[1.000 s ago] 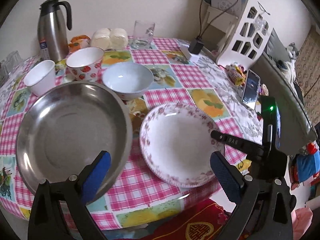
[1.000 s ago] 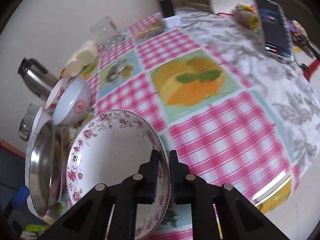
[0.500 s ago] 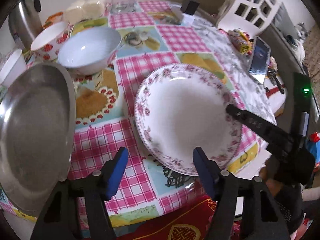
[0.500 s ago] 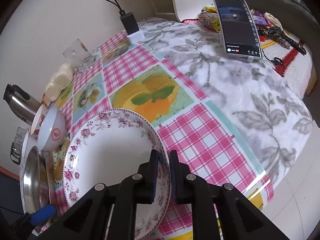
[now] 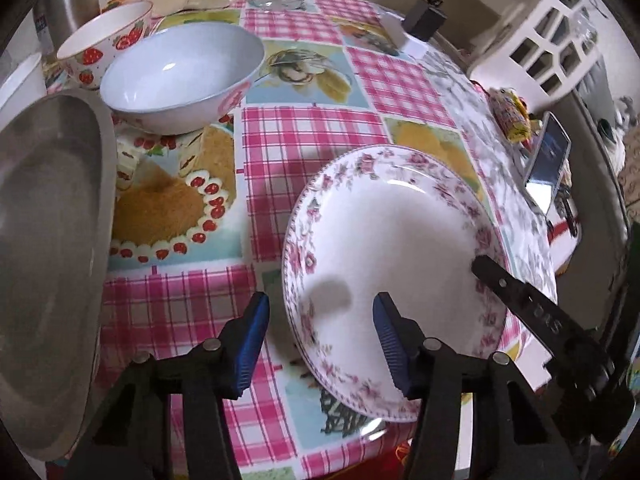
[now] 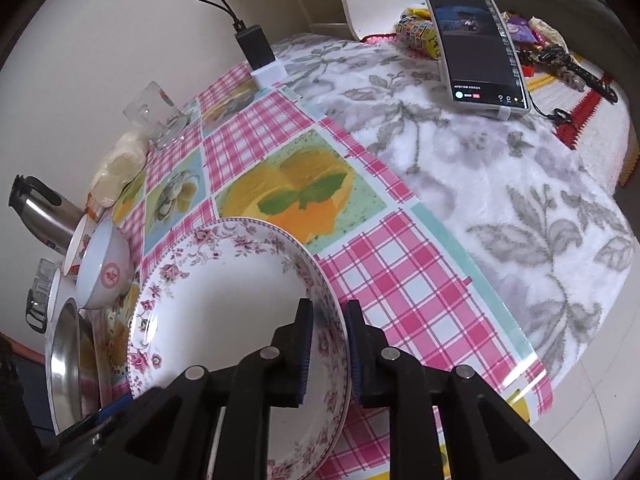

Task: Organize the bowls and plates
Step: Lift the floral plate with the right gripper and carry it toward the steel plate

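Floral plate [image 5: 396, 240] sits on the counter [image 5: 304, 136] near its front edge, on the pink checked cloth.

Left gripper [image 5: 320, 340]: jaws closing, about half spread, straddling the plate's near-left rim. Right blue pad [image 5: 390, 344] is over the plate's white well, left pad [image 5: 250, 344] is outside the rim over the cloth. Rim is between them, neither pad pressing on it.

Right gripper [image 6: 326, 354]: jaws opening, only a narrow gap. The plate's right rim runs up through that gap, inner pad [image 6: 304, 352] over the plate's inside, outer pad just outside the rim. Cannot tell for sure whether the pads touch the rim; a sliver of gap shows on both sides. In the left wrist view the right gripper's black finger [image 5: 520, 304] lies across the plate's right edge.

Around it: steel pan [image 5: 48, 264] to the left of the plate, apart from it. White bowl [image 5: 180, 76] behind the pan, strawberry bowl [image 5: 106, 42] just behind that. Steel flask [image 6: 44, 214] at the far left. Phone [image 6: 476, 46] on the grey floral blanket [image 6: 500, 184] to the right, well apart from the plate.
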Available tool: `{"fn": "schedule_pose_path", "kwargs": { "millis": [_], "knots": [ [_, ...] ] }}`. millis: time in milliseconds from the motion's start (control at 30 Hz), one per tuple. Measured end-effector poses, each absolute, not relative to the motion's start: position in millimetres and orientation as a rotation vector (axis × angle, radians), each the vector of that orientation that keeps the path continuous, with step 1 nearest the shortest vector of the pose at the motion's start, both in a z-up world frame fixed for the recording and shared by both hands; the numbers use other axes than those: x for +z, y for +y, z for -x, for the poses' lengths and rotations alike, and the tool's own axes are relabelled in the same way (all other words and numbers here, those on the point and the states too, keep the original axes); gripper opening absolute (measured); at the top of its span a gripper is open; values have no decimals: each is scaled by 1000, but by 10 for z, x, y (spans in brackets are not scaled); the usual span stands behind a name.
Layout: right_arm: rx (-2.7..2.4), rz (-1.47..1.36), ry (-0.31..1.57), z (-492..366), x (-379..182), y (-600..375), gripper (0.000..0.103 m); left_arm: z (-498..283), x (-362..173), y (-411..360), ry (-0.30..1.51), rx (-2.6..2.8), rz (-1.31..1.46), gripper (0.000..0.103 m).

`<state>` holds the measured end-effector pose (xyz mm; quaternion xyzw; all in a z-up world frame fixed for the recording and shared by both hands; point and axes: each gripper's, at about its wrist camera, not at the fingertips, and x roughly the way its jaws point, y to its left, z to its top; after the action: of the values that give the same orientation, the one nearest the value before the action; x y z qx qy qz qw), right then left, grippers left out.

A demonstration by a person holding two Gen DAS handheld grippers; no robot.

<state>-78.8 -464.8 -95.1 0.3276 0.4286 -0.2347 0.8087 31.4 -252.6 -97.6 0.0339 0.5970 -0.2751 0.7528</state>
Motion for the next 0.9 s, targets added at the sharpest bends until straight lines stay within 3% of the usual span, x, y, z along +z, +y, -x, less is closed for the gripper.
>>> {"fn": "schedule_pose_path", "kwargs": {
  "millis": [333,467,900],
  "knots": [
    [-480,-710,908,804,-969,-4651,19,-457,-1049,-2554,1256,-588,-57,25],
    [-474,-708,902,809,-974,-4646,19,-482,-1059,-2542,1235,-608,-47,19],
    [-433,-667,849,881,-830,-4587,18,-462,-948,-2580,1171,-652,-108,20]
  ]
}}
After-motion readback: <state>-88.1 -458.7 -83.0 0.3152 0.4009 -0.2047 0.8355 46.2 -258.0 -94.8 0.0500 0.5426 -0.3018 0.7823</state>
